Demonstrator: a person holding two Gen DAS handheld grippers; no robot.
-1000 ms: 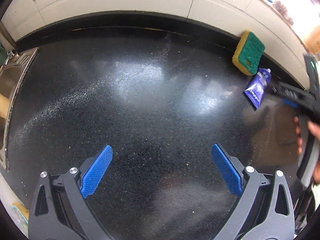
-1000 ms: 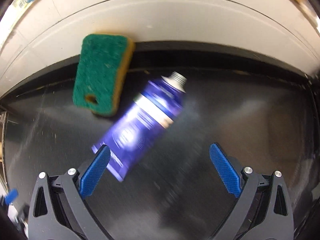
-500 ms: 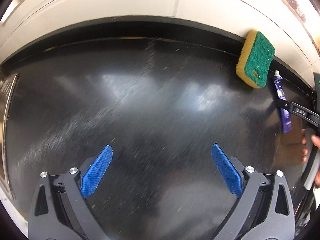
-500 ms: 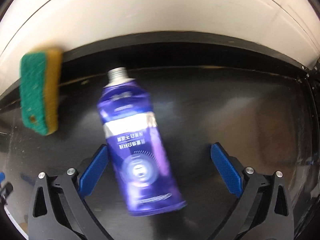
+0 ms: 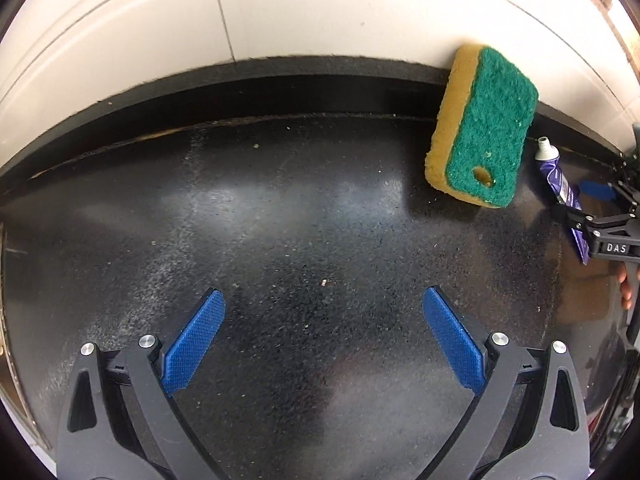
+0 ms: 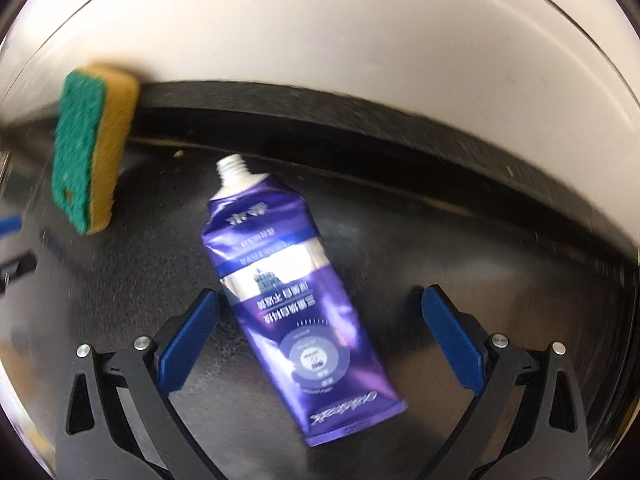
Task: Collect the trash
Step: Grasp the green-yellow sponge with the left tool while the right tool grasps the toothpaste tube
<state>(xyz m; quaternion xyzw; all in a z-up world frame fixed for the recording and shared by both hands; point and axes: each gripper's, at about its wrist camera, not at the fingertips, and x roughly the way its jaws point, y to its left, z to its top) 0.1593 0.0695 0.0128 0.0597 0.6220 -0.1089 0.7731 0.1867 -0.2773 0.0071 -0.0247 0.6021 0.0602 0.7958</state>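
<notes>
A flattened purple tube (image 6: 296, 304) with no cap lies on the black counter, its neck toward the wall. My right gripper (image 6: 320, 320) is open, and the tube's lower half lies between its blue fingers without touching them. The tube also shows at the right edge of the left wrist view (image 5: 560, 188), partly hidden by the right gripper's frame (image 5: 612, 236). My left gripper (image 5: 324, 320) is open and empty over bare counter. A green and yellow sponge (image 5: 482, 128) leans against the wall, ahead and to the right of the left gripper.
The black speckled counter (image 5: 280, 220) meets a white tiled wall (image 5: 280, 20) behind a raised black ledge. The sponge also shows left of the tube in the right wrist view (image 6: 92, 152). Small crumbs lie on the counter. A pale edge (image 5: 16, 408) borders the counter at far left.
My right gripper has closed in on the tube, which now lies between its fingers. My left gripper has swung right and nearer the wall; the sponge looks larger and the sink has left view.
</notes>
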